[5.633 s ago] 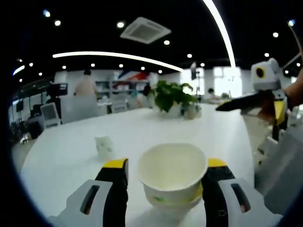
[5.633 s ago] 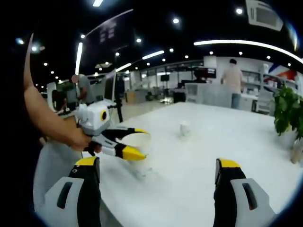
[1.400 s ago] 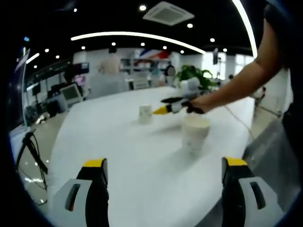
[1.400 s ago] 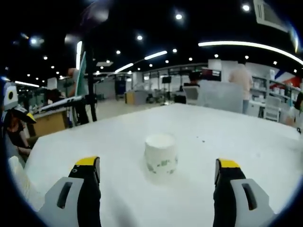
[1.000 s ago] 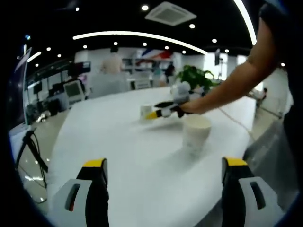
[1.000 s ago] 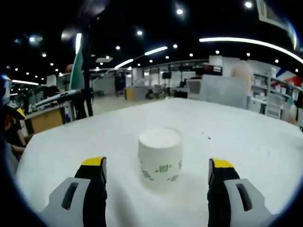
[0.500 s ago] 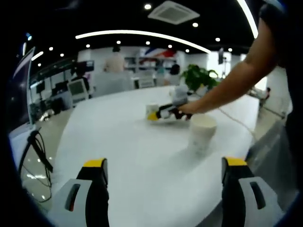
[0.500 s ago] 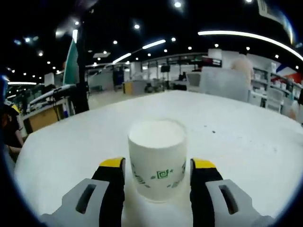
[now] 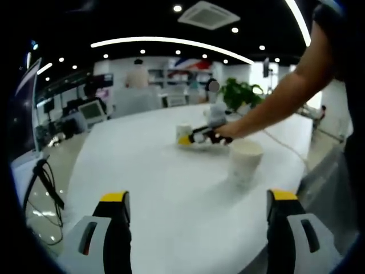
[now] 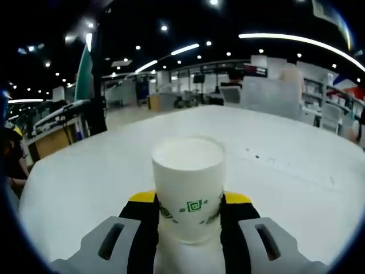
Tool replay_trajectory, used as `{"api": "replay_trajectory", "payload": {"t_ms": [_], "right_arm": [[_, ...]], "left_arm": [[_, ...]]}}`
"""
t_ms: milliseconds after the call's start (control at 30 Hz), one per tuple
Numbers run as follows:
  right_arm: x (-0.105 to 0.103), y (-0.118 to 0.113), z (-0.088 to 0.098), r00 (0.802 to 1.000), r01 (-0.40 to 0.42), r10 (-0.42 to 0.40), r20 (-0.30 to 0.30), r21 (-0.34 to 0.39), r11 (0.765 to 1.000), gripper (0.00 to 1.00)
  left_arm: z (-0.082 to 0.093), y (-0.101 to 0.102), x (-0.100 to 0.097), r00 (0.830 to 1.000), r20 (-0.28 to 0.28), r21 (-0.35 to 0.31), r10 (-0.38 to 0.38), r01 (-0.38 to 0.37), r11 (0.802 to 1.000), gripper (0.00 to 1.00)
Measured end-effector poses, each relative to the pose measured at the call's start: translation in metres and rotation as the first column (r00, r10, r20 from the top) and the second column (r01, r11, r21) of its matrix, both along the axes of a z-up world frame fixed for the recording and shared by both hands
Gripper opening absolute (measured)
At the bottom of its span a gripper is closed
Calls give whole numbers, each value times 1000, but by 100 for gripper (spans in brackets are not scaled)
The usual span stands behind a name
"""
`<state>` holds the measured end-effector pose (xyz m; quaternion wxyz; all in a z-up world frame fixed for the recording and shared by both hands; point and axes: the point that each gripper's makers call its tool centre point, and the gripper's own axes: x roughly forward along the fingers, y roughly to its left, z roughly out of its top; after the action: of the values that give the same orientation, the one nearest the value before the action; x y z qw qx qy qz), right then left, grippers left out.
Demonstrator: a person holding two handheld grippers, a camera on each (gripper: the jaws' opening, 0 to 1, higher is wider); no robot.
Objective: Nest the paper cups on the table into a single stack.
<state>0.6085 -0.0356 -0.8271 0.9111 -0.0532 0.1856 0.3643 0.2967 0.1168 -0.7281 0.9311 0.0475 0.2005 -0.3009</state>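
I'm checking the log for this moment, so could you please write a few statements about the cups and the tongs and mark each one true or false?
1. The right tongs are closed on a paper cup. True.
2. The left tongs hold a cup. False: their jaws stand wide apart with only bare table between them.
3. The gripped cup lies on its side. False: it stands upright, mouth up.
4. In the left gripper view, a second cup stands on the table, nearer than the right tongs. True.
5. That second cup stands between the right tongs' jaws. False: it stands apart; the tongs grip the farther cup.
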Motion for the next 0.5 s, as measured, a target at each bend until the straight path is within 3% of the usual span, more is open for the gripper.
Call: {"api": "replay_trajectory", "payload": {"t_ms": [233, 500], "right_arm": [[10, -2, 26, 1000, 18, -17, -4, 27, 999, 38], [17, -11, 49, 1000, 12, -12, -7, -11, 1000, 38]], "left_arm": [[3, 0, 2, 1000, -15, -8, 8, -8, 1000, 99], [6, -2, 0, 1000, -22, -19, -1, 1, 1000, 99]]}}
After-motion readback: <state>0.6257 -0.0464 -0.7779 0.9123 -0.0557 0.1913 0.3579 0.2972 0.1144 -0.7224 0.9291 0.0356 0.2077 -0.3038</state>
